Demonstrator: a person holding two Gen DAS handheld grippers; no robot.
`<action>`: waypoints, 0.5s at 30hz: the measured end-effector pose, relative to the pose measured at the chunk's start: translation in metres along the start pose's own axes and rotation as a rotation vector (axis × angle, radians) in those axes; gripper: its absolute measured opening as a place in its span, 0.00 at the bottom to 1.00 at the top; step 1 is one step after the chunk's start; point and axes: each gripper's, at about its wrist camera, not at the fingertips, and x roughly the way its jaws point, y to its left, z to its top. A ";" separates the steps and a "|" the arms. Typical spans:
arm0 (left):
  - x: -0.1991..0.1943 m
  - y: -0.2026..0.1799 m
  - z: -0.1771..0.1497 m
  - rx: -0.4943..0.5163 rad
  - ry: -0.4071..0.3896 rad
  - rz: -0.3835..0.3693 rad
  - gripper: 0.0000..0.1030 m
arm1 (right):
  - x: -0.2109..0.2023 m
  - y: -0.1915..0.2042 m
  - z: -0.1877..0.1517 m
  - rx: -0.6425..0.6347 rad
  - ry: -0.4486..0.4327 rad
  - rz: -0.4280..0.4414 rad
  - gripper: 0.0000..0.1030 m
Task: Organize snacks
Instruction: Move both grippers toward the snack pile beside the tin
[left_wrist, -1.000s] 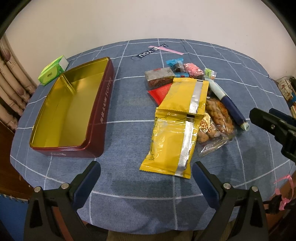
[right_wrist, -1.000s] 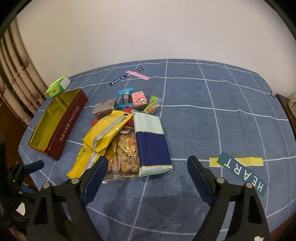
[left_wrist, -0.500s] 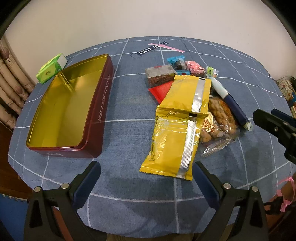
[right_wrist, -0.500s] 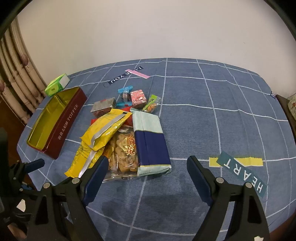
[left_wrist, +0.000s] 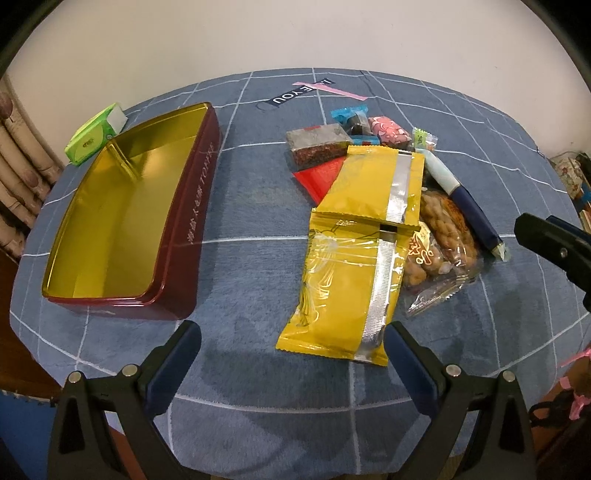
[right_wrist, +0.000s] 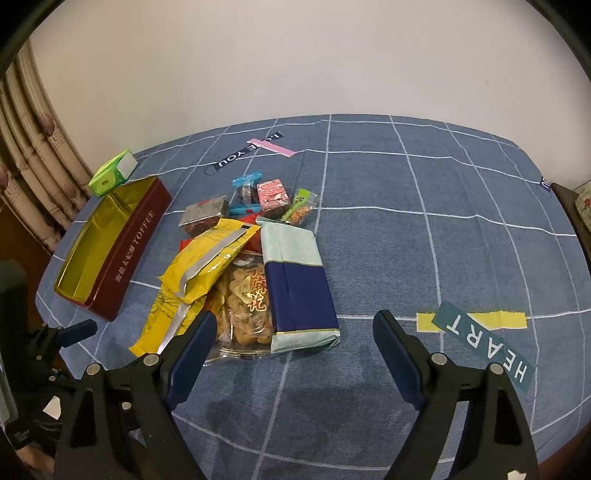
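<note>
A heap of snacks lies mid-table: two yellow packets (left_wrist: 354, 258) (right_wrist: 207, 266), a clear bag of fried snacks (left_wrist: 443, 240) (right_wrist: 247, 302), a blue and pale-green pack (right_wrist: 299, 284) (left_wrist: 465, 206), a red packet (left_wrist: 317, 177), a dark bar (left_wrist: 317, 147) (right_wrist: 203, 218) and small wrapped sweets (right_wrist: 273, 195). The dark-red tin (left_wrist: 184, 229) (right_wrist: 129, 254) with a gold inside stands bare to the left. My left gripper (left_wrist: 291, 343) hovers open over the near edge, just short of the lower yellow packet. My right gripper (right_wrist: 295, 336) hangs open, nothing in it, above the near end of the blue pack.
A green tissue pack (left_wrist: 96, 136) (right_wrist: 112, 177) lies behind the tin. Lettered strips sit on the blue checked cloth (right_wrist: 443, 229): one at the back (right_wrist: 251, 151), one reading HEART at the near right (right_wrist: 484, 343). Curtains hang at the left, furniture at the right edge.
The left wrist view has crept slightly toward the snacks, so the tin and packets sit a bit lower and nearer. The right gripper has stayed put; both grippers remain open.
</note>
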 end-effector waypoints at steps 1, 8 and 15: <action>0.001 0.001 0.000 0.002 -0.002 -0.007 0.98 | 0.000 -0.001 0.000 0.001 0.001 0.001 0.82; 0.005 0.004 0.004 0.033 -0.024 -0.055 0.98 | 0.002 -0.004 -0.001 0.021 0.011 0.010 0.82; 0.018 -0.003 0.015 0.102 -0.017 -0.102 0.98 | 0.006 -0.008 0.000 0.021 0.011 -0.006 0.82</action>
